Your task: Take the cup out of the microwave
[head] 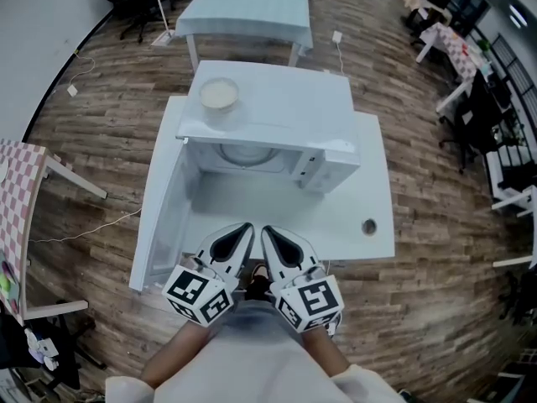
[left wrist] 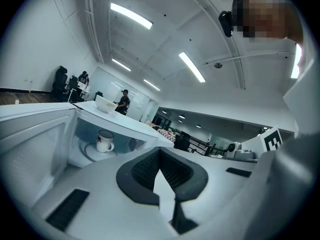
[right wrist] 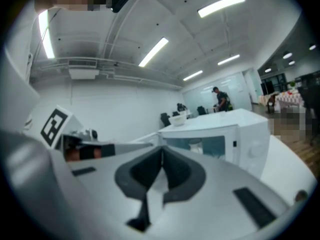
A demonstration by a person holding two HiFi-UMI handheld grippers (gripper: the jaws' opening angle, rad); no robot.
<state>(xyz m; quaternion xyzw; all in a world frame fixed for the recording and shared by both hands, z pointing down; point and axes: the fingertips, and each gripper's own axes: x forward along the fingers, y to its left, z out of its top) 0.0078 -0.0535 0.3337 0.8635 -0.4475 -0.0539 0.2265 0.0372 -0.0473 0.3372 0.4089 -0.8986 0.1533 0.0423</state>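
The white microwave [head: 268, 107] stands on a white table [head: 369, 183] with its door [head: 164, 217] swung open to the left. In the left gripper view a white cup [left wrist: 105, 140] with a red mark stands upright on the turntable inside. The right gripper view shows the cup [right wrist: 196, 145] faintly inside the cavity. The microwave's top hides the cup in the head view. My left gripper [head: 242, 232] and right gripper [head: 270, 233] hover side by side at the table's near edge, in front of the cavity. Both are shut and hold nothing.
A white bowl [head: 218, 93] sits on top of the microwave. The table has a round cable hole [head: 368, 225] at its right. Another white table [head: 247, 7] stands behind, a checked table [head: 17, 200] at the left, and chairs and desks [head: 470, 99] at the right.
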